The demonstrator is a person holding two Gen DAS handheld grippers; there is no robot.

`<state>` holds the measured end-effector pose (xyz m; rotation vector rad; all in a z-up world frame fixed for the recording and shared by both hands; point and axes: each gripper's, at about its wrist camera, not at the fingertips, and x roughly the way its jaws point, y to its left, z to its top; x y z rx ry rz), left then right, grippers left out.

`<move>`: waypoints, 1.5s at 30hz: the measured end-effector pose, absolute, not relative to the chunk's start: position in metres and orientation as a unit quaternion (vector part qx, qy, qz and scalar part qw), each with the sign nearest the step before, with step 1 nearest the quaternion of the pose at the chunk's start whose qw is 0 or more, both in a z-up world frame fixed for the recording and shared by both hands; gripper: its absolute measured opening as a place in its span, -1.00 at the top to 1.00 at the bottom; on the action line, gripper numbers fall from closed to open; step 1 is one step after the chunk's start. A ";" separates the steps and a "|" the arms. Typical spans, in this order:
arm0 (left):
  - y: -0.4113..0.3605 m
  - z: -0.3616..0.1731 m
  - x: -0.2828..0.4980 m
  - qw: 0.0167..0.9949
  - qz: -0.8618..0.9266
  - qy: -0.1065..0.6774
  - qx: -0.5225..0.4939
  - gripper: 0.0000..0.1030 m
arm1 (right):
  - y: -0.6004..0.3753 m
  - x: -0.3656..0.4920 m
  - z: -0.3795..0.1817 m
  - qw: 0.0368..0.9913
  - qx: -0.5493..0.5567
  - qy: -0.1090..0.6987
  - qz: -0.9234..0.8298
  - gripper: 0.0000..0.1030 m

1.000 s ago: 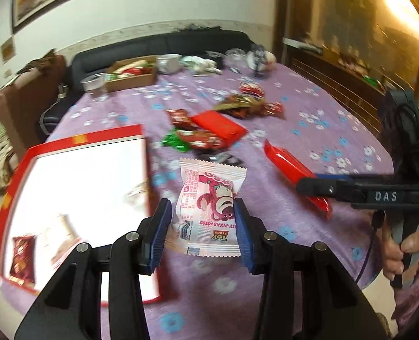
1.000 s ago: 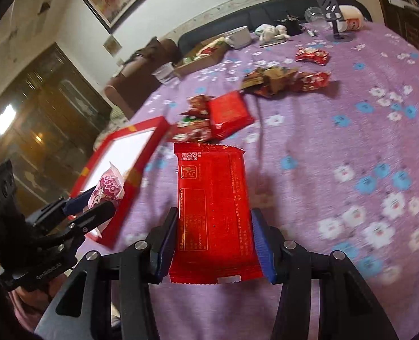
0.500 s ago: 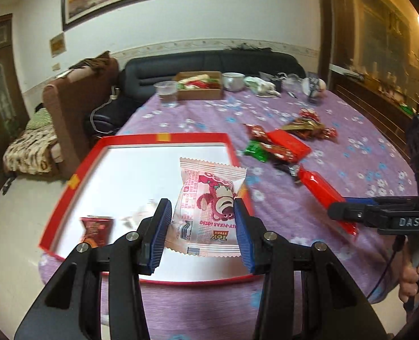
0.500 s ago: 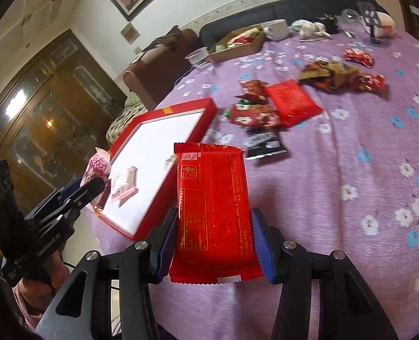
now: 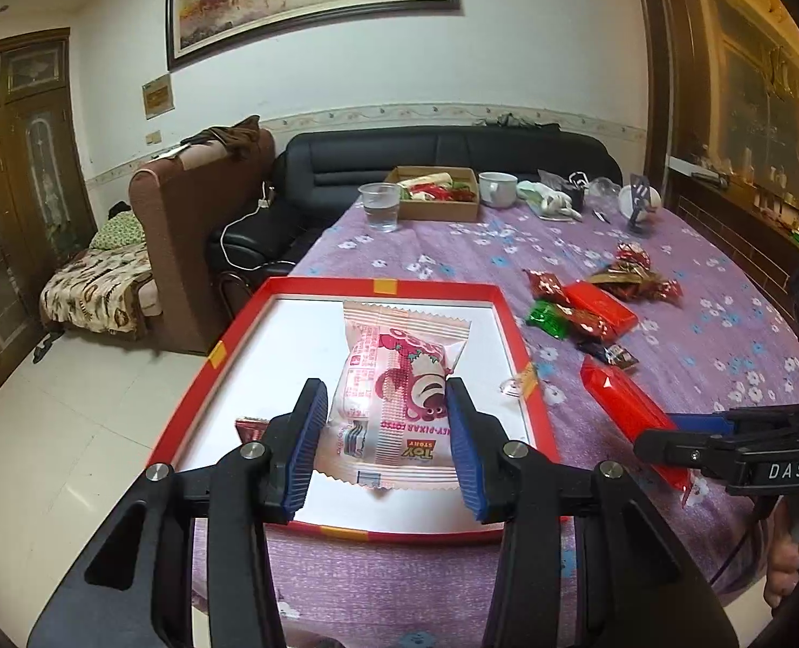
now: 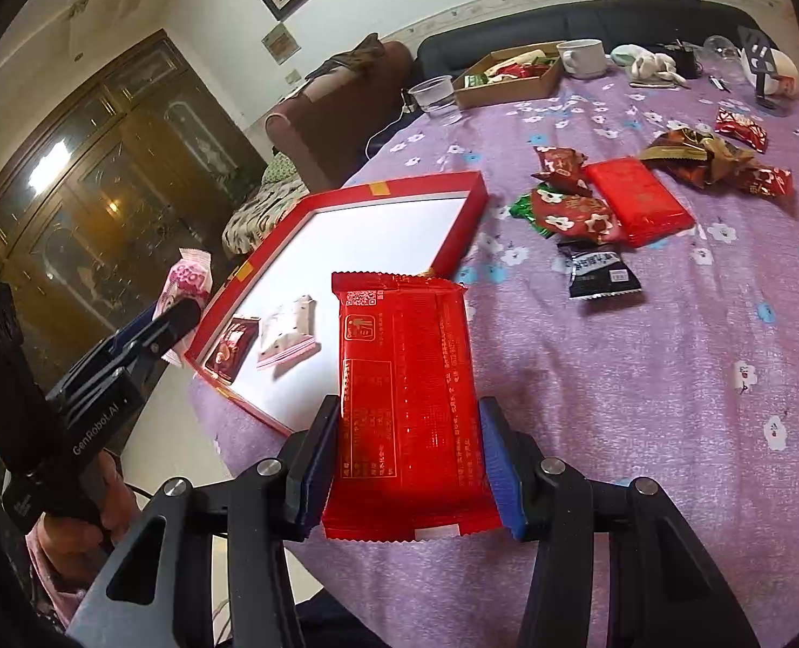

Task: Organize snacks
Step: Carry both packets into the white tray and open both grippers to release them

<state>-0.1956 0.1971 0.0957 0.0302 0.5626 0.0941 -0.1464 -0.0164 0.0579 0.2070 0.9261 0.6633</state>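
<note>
My left gripper [image 5: 386, 405] is shut on a pink-and-white bear snack packet [image 5: 394, 394], held above the near part of the red-rimmed white tray [image 5: 286, 335]. My right gripper [image 6: 407, 416] is shut on a flat red snack packet [image 6: 405, 399], held over the purple tablecloth just right of the tray [image 6: 388, 227]. Inside the tray lie a small dark red packet [image 6: 232, 345] and a pale packet [image 6: 289, 335]. In the left wrist view the red packet [image 5: 626, 405] and the right gripper's black fingers [image 5: 723, 445] show at the right.
Loose snacks lie mid-table: a red packet [image 6: 637, 200], a red-green packet [image 6: 567, 213], a black packet [image 6: 596, 270], brown wrappers [image 6: 696, 154]. At the far end stand a cardboard box [image 5: 437, 200], a plastic cup [image 5: 380, 205], a mug [image 5: 496, 188]. A sofa and armchair sit behind.
Both grippers moved left with their packets. The left one now hangs over the tray's near part; the right one has come close beside the tray. Both grips unchanged.
</note>
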 end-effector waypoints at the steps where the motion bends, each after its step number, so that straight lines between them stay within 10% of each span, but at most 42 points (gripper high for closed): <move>1: 0.199 0.096 -0.196 0.960 0.048 0.277 0.013 0.18 | -0.015 -0.147 0.058 0.837 0.097 0.437 0.314 0.02; 45: 0.260 0.044 -0.168 0.931 0.096 0.351 -0.024 0.18 | 0.097 -0.113 0.038 0.805 0.052 0.463 0.368 0.14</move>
